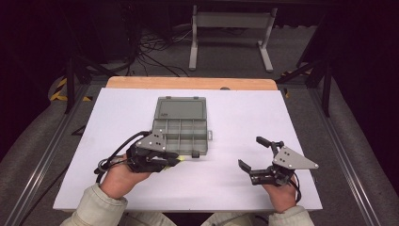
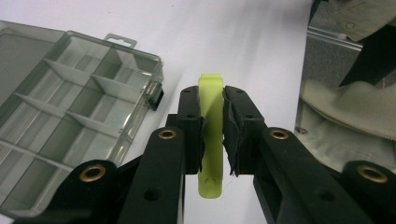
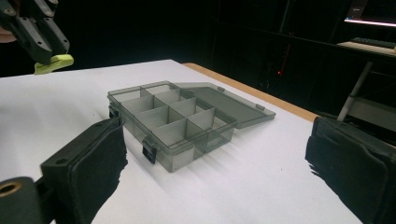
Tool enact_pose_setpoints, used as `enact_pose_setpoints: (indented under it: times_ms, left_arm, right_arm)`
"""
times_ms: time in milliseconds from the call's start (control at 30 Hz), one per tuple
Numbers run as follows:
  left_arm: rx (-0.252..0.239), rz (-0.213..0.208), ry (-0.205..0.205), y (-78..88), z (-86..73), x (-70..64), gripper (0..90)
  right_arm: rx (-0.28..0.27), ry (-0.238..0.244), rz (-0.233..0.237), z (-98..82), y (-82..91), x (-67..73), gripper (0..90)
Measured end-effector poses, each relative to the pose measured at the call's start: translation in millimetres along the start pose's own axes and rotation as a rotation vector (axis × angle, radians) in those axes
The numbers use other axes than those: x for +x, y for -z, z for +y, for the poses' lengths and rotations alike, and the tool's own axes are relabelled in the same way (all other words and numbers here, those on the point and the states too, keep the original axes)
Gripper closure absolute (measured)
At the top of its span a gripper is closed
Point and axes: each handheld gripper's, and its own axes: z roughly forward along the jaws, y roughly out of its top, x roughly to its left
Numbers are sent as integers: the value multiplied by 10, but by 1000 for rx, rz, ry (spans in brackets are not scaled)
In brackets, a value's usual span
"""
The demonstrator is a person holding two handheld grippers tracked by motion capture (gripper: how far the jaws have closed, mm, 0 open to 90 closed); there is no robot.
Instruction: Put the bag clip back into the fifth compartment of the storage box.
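- High view: one grey translucent compartment box is seen on the white bench, its lid laid flat open toward the far edge; the compartments are seen bare in the right gripper view; two dark latches are fixed on its near wall.
- In the left gripper view, one yellow-green clip is clamped upright between the pads of the left hand-held gripper; its tip rises above the jaws and its lower end hangs below them; it is held above the bench, just beside the box's near corner.
- In the high view, the left hand-held gripper is placed at the box's near left corner; the right hand-held gripper is held well apart at the right, its jaws spread wide with nothing between them.
- The bench is covered white, with a wooden strip along its far edge; a dark room with cables and a grey metal frame on the floor is seen beyond.
- Counted: one box; one clip; two hand-held grippers.
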Motion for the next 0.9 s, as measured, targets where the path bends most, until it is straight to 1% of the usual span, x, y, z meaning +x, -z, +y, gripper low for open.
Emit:
enact_pose_setpoints:
  times_ms: [67,167,233,300,433,500,633,700,867,900]
  left_arm:
    - [-6,11,13,23,-14,28,779]
    - [-21,26,30,54,-31,56,780]
    - [-26,39,43,79,-44,77,780]
    - [-30,44,48,92,-55,94,780]
    - [-50,61,80,123,-89,140,779]
    - [-63,77,92,142,-104,165,780]
    - [-79,100,115,168,-130,202,779]
    - [-83,101,120,172,-137,214,779]
    - [-110,136,160,189,-180,279,779]
    - [-110,136,160,189,-180,279,779]
  right_arm:
    - [2,3,-1,0,0,0,47]
    - [3,-5,0,-1,1,2,47]
    - [0,2,0,0,0,0,47]
    - [0,2,1,2,0,2,46]
    - [0,-2,1,-1,-1,1,47]
    - [0,0,1,0,-2,1,47]
    - [2,3,0,-1,-3,1,46]
    - [4,-1,0,-1,-2,3,46]
    - [4,-2,0,-2,-2,4,47]
    - [4,-2,0,-2,-2,3,47]
